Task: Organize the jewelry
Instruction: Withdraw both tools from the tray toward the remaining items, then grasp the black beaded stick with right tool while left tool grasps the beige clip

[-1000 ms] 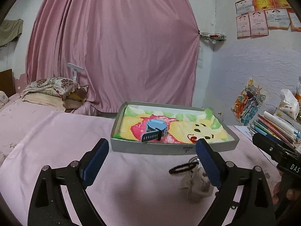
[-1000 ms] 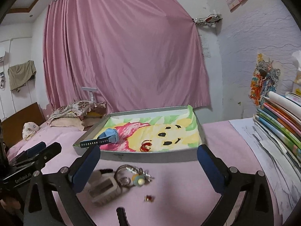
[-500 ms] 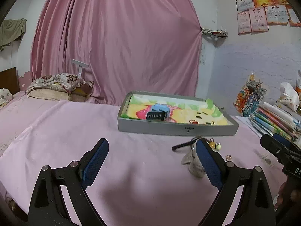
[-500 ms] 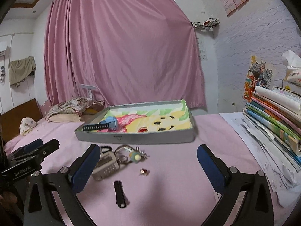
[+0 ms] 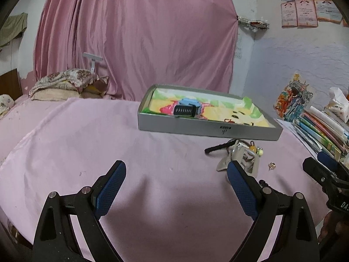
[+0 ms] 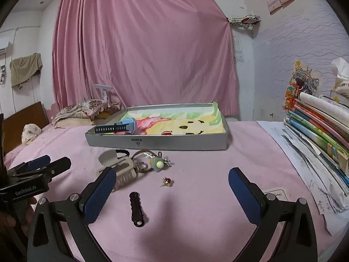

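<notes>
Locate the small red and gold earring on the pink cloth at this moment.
In the right wrist view the earring lies alone on the pink cloth, in front of the gray tray, just right of the hair clip and keyring charm.

A pink curtain hangs across the far wall, gathered to a point at its right. At the far left, pillows are piled on a bed, with a wooden headboard beside them. A cloth hangs on the left wall. Papers are pinned high on the right wall, above a colourful picture. A stack of books lies at the right on the pink sheet, with a tissue pack behind it.
</notes>
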`<state>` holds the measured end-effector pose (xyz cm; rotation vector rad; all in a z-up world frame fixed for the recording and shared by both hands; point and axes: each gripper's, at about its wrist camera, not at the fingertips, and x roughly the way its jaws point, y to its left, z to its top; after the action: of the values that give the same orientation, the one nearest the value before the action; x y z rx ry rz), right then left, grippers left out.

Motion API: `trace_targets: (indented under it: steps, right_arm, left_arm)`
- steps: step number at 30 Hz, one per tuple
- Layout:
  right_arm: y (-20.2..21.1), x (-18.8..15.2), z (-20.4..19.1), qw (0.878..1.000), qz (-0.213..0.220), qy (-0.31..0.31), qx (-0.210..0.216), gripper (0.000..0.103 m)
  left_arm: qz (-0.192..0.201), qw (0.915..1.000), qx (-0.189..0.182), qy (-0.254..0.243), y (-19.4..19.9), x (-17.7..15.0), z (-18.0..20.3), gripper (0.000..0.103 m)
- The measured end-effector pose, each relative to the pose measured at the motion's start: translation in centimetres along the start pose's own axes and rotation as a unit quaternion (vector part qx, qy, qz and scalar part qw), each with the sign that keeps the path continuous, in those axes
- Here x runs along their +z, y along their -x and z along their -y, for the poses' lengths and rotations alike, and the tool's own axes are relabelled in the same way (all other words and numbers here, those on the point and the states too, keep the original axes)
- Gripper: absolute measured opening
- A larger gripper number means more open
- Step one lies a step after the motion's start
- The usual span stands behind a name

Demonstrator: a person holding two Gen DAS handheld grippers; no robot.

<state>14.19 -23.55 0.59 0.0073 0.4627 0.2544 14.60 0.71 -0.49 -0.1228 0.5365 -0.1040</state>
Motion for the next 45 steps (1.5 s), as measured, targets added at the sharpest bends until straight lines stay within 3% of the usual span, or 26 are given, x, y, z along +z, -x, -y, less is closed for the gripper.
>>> trace_targets:
  steps: [9, 13, 20, 30, 40, 45]
  right_arm:
    - [-1.2, -0.6, -0.1, 0.999, -0.035, 0.003, 0.012, 0.103]
    - [-1.8, -0.9, -0.4, 0.998, -0.057, 0.007, 0.024, 0.084]
    - [-2.7, -1.5, -1.1, 0.994, -0.091, 0.02, 0.053, 0.062]
    - [-3.7, -2.2, -2.4, 0.988, -0.122, 0.046, 0.083, 0.041]
    - [-4.8, -2.1, -2.0, 0.988, -0.133, 0.042, 0.064, 0.013]
    - [-5.2, -1.8, -1.5, 0.989, -0.135, 0.029, 0.059, 0.011]
  left_arm:
    - [-0.034, 0.9993, -0.012, 0.011, -1.1, 0.1, -0.7, 0.091]
    - [-0.048, 0.9986, -0.02, 0.014, -1.5, 0.2, -0.9, 0.091]
    - [-0.064, 0.9967, -0.047, 0.02, -2.1, 0.5, -1.0, 0.09]
    - [-0.088, 0.9916, -0.092, 0.025, -3.4, 1.3, -0.2, 0.089]
    - [-0.109, 0.9851, -0.129, 0.029, -5.1, 2.6, 0.9, 0.068]
    - [-0.113, 0.9837, -0.137, 0.028, -5.8, 3.3, 1.4, 0.059]
